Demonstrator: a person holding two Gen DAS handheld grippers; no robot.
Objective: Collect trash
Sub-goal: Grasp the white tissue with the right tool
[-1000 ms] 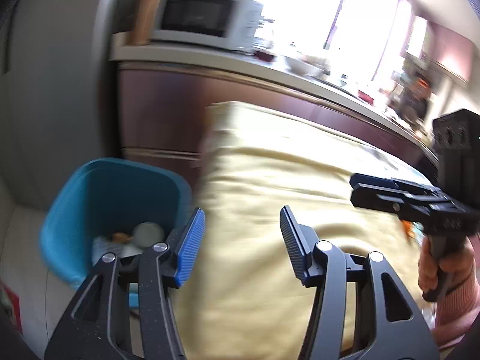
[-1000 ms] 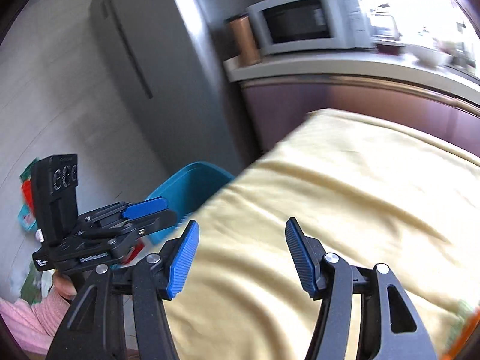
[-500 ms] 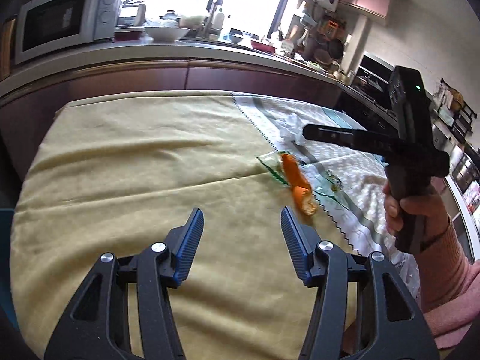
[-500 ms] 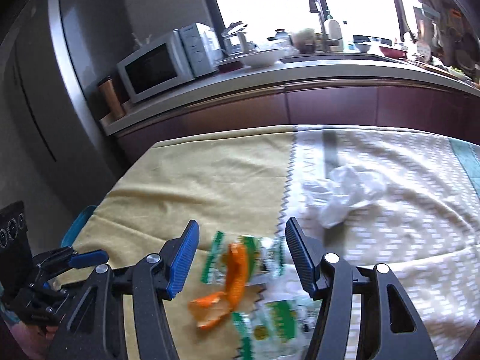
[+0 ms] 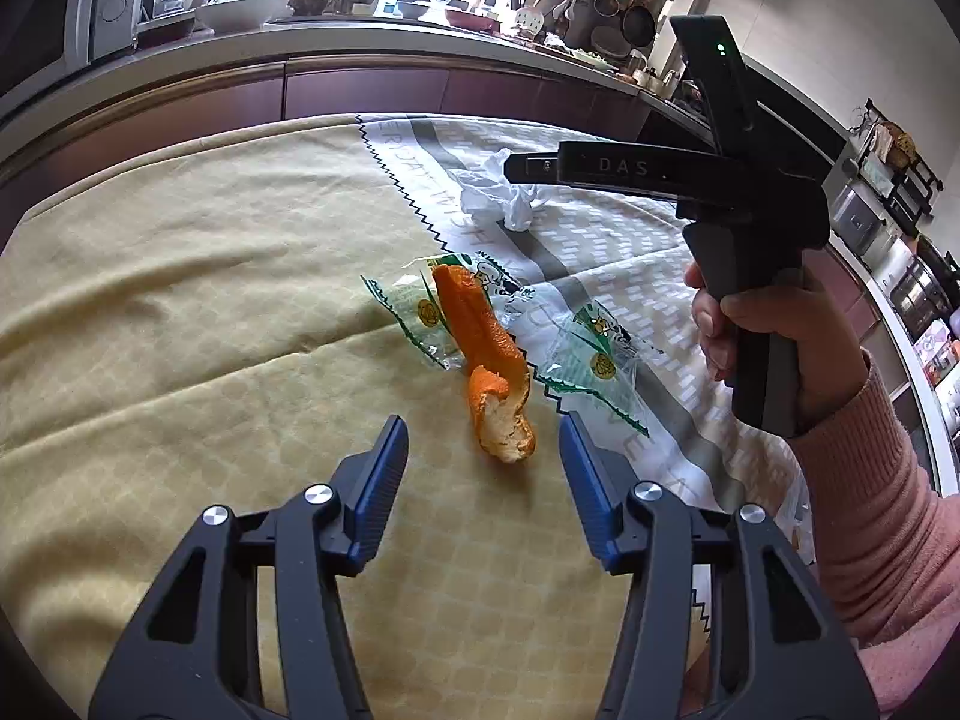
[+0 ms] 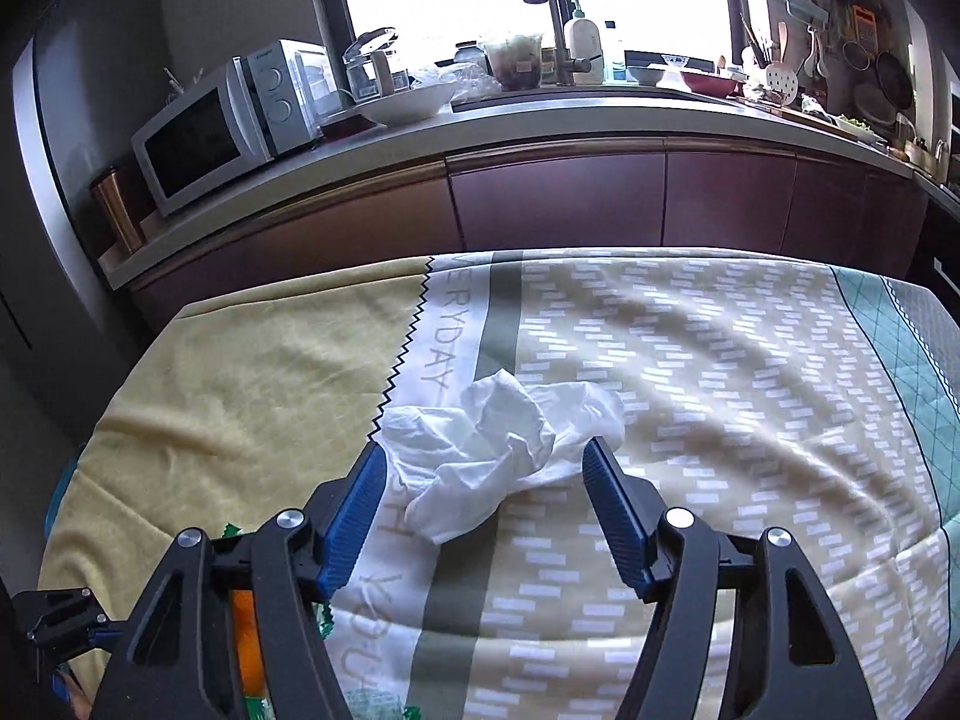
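Hovering our left gripper (image 5: 483,441) open just short of the orange peel (image 5: 489,360), our right gripper (image 6: 480,471) widening, crumpled tissue (image 6: 498,444) ahead between its jaws, unpressed

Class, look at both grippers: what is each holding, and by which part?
Nothing is held. The left gripper stands open before the orange peel; the right gripper, just opening wider, frames the crumpled tissue.

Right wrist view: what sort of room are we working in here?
A home kitchen, most likely. A microwave sits on the counter, a tap stands before the window, and utensils hang at the right. The work surface is a cloth-covered table.
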